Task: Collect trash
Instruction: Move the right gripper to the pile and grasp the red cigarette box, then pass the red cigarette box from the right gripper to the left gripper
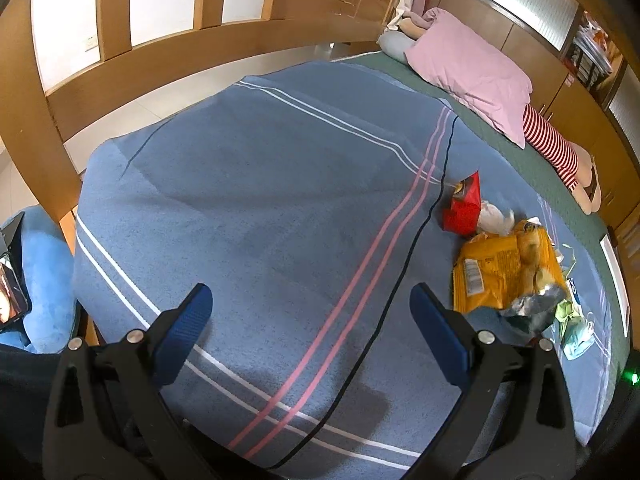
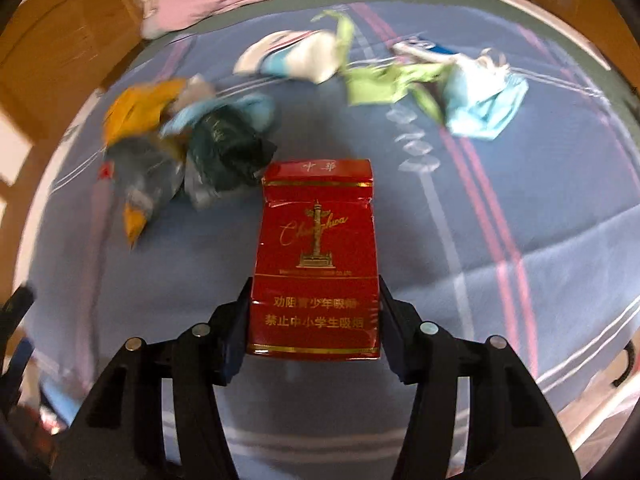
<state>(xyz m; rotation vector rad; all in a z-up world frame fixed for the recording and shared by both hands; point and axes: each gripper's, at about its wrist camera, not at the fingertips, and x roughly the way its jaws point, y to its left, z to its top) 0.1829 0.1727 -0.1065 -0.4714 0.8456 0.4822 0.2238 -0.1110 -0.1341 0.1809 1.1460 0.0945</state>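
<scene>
My right gripper [image 2: 314,300] is shut on a red cigarette pack [image 2: 316,256] and holds it above the blue striped bedspread [image 2: 540,272]. Beyond it lie a yellow snack bag with crumpled dark wrappers [image 2: 192,148], a white and blue wrapper [image 2: 296,56], a green wrapper [image 2: 384,84] and a light blue face mask [image 2: 484,108]. My left gripper [image 1: 312,300] is open and empty above the bedspread [image 1: 260,184]. In the left wrist view the trash lies to the right: a red packet [image 1: 464,204], a yellow snack bag [image 1: 504,268], white crumpled paper [image 1: 494,218] and a face mask [image 1: 578,340].
A pink pillow [image 1: 472,68] and a red-striped plush toy [image 1: 556,152] lie at the head of the bed. A wooden bed frame [image 1: 168,60] runs along the far side. A blue plush [image 1: 40,280] and a phone [image 1: 12,284] sit at the left.
</scene>
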